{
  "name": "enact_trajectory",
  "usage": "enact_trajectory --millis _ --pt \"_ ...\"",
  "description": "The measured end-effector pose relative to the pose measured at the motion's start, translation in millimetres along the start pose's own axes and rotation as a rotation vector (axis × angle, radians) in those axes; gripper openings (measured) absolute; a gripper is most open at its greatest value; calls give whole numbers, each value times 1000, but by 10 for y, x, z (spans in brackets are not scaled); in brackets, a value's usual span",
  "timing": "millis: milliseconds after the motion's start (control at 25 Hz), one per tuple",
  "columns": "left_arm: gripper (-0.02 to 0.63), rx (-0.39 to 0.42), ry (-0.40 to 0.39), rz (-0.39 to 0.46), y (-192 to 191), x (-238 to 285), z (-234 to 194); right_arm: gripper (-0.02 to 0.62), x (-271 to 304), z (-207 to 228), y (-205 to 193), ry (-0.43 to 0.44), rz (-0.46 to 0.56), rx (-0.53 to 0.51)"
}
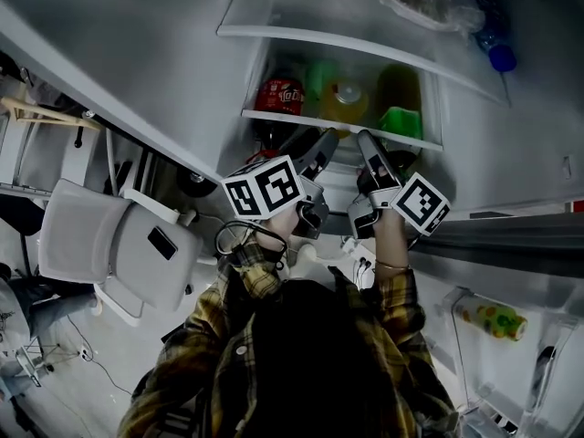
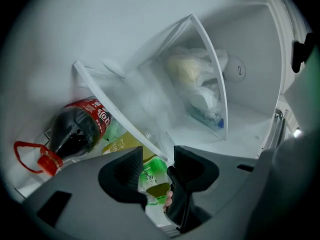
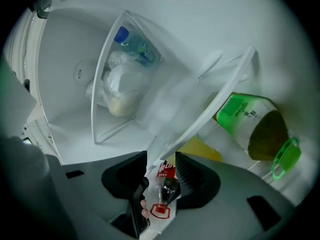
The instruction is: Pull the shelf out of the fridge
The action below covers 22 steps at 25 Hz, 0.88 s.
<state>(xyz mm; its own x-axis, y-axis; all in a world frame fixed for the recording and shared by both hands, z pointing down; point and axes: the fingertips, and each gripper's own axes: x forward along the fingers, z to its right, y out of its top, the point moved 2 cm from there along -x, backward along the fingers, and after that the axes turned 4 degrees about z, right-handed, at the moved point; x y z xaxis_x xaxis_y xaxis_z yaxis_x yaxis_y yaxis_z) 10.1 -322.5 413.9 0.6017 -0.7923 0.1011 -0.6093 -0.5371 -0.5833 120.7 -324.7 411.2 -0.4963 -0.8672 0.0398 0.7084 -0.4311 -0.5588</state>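
**Both claws on the lower fridge shelf**

**Claws.** The left claw (image 2: 159, 156) has its jaws drawn to a narrow gap over the white front rail of the shelf (image 2: 125, 119), where the rail enters between them. The right claw (image 3: 161, 158) is set the same way, gripping the same rail just beside the left one. Each claw's view shows the other claw through the gap.

**Arms.** Both forearms, in plaid sleeves (image 1: 246, 276), reach forward and up side by side. The marker cubes (image 1: 265, 188) face the head camera.

**Shelf.** The shelf is a glass panel seated in the fridge (image 1: 164, 71). Beneath it stand:
- a cola bottle (image 2: 77, 131) with a red cap,
- a yellow bottle (image 1: 345, 99),
- a green-labelled bottle (image 3: 250, 121).

The upper shelf (image 1: 319, 35) carries bagged food (image 3: 117, 91) and a blue-capped bottle (image 1: 497, 53).

**Surroundings.** A door compartment to the right holds one bottle (image 1: 493, 318). A white chair (image 1: 100, 245) stands on the floor to the left of the person.
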Motion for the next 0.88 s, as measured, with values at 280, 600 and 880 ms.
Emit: enact_trajectory --millis 280,600,880 --pt "189 -51 18 41 138 171 -72 167 137 68 75 9 13 65" --pt "188 -50 77 76 265 335 -209 167 277 131 192 -9 45 102" --pt "184 -39 95 91 333 425 -263 167 335 210 286 -34 73 118"
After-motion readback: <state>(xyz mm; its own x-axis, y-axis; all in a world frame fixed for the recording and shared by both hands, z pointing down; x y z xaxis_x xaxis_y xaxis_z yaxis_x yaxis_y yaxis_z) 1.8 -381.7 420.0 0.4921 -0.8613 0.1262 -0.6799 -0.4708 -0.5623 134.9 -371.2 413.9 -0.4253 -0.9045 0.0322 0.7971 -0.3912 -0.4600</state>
